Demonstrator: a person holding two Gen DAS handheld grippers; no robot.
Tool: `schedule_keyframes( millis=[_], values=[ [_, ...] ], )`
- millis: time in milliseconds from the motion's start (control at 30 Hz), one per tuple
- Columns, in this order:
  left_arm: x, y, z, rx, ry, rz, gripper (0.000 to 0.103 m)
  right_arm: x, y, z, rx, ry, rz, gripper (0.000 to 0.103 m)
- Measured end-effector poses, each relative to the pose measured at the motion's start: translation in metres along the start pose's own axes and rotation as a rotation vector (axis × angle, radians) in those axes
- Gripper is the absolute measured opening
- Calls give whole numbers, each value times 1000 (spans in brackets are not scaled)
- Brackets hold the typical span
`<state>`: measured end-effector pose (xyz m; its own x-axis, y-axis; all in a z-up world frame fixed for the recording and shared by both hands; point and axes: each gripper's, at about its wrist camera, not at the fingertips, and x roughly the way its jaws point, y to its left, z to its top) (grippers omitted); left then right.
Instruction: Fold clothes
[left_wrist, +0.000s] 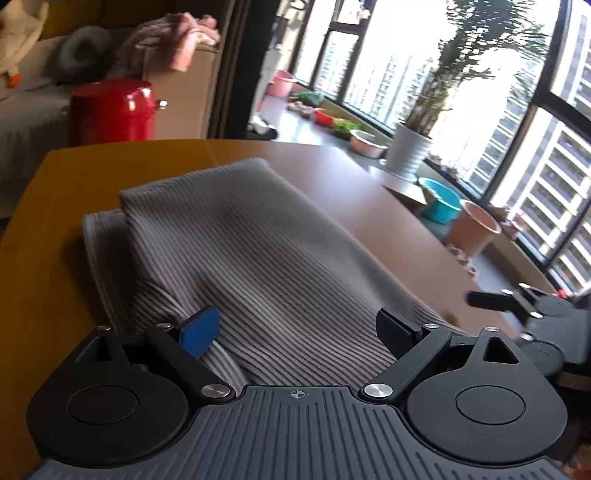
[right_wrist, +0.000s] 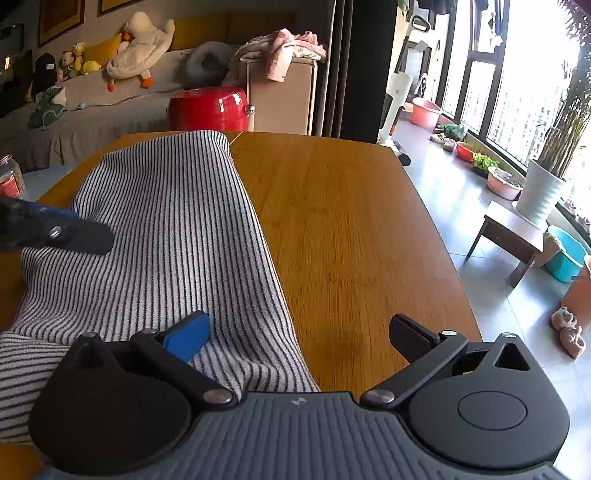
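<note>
Left wrist view: left tool (left_wrist: 297, 328) low over the striped garment (left_wrist: 251, 251), fingers spread wide apart, nothing between them; cloth lies beneath both pads. Garment folded lengthwise, a lower layer showing along its left edge, lying on the wooden counter (left_wrist: 44, 236). Right tool (left_wrist: 517, 306) visible at the far right, near the garment's edge.

Right wrist view: right tool (right_wrist: 299, 336) also spread wide, empty. Blue pad (right_wrist: 186, 338) sits over the garment's (right_wrist: 177, 229) near right edge; black pad (right_wrist: 410, 338) over bare counter (right_wrist: 351, 221). Left tool (right_wrist: 55, 230) enters from the left above the cloth; its gap is not readable here. Red drum (right_wrist: 208, 109) stands beyond the counter.
</note>
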<state>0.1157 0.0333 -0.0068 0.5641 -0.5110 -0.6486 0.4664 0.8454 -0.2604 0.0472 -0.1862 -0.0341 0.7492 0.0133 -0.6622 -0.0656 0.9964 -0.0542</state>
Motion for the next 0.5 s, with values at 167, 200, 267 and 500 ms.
schedule_keyframes(
  millis=[167,200,267,500],
  values=[
    [2,-11,-12,34,12,-3,96,3,-16,-4,104,10,78,103],
    [3,-11,-13,37,9,-3,96,2,-19,-5,111,12,99,103],
    [4,-11,-15,40,5,-7,96,-2,-23,-5,111,18,142,103],
    [3,-2,-15,21,-6,-45,97,-38,-6,19,-67,-172,184,71]
  ],
)
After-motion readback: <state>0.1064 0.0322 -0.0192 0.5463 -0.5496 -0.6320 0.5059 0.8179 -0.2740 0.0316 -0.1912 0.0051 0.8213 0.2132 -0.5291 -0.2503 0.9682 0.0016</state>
